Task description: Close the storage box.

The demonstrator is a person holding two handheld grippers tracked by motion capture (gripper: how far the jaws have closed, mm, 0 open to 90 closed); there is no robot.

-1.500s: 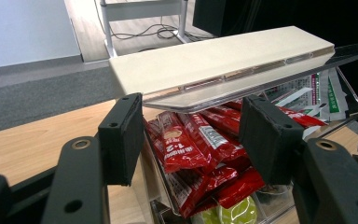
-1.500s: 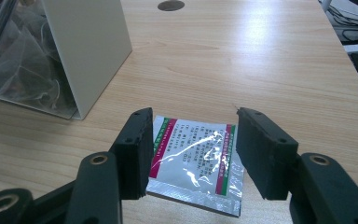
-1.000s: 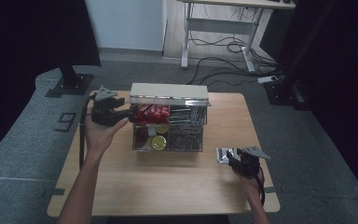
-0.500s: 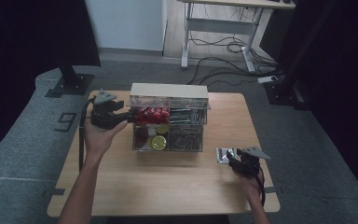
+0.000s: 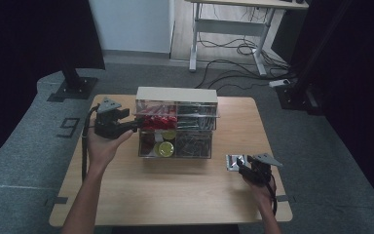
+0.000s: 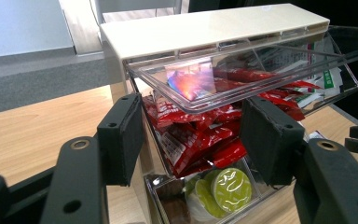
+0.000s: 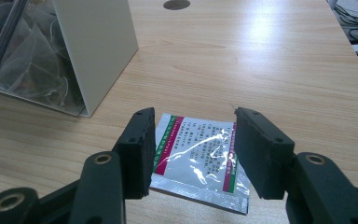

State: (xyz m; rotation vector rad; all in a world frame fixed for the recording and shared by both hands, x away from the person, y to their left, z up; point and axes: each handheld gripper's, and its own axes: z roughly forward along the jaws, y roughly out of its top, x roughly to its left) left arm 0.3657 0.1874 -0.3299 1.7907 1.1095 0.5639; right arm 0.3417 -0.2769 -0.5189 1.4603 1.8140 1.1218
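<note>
Gripper wide over sachet

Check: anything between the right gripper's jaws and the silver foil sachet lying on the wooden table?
Nothing visible. The right gripper has its jaws open on either side of the flat silver foil sachet on the bare wooden table.

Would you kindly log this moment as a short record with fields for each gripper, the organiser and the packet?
left gripper: open, jaws at the organiser's upper left bin
right gripper: open, jaws either side of the packet, not closed on it
organiser: clear bins under a cream top, on the table
upper left bin: tilted open, holds red sachets
packet: silver, flat on the table
</note>
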